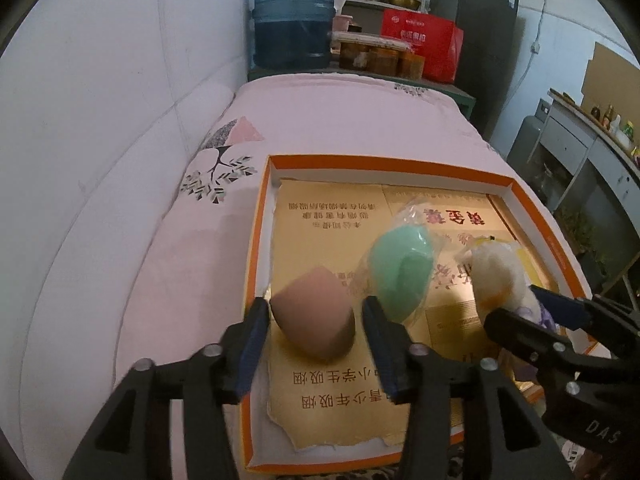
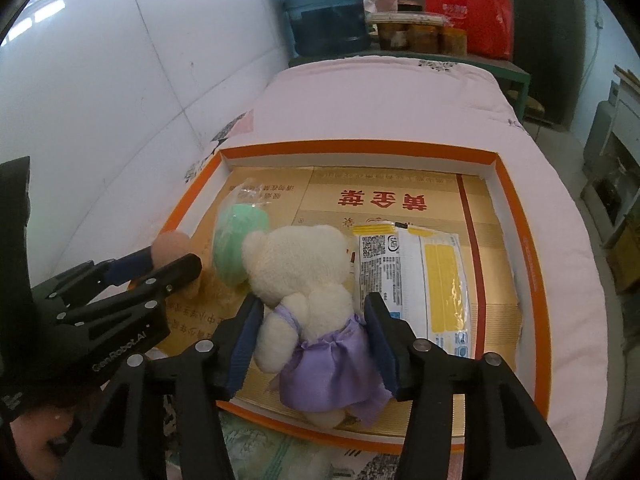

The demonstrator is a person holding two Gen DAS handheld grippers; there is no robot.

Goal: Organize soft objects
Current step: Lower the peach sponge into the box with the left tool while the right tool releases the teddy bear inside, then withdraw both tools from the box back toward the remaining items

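Note:
An orange-rimmed shallow box (image 1: 390,159) (image 2: 356,145) lined with gold cardboard lies on a pink quilt. In it sit a brown teardrop sponge (image 1: 314,314) (image 2: 170,246), a green sponge in clear wrap (image 1: 400,272) (image 2: 234,246), a white teddy bear in a purple dress (image 2: 308,304) (image 1: 500,276) and a white-and-yellow packet (image 2: 416,280). My left gripper (image 1: 316,330) is open, its fingers either side of the brown sponge with small gaps. My right gripper (image 2: 312,332) is open around the bear's body, the fingers close to it.
A white wall runs along the left. Behind the bed stand a blue water jug (image 1: 294,18), jars (image 1: 384,58), a red bag (image 1: 422,42) and a dark fridge (image 1: 478,36). Grey cabinets (image 1: 580,160) stand at the right.

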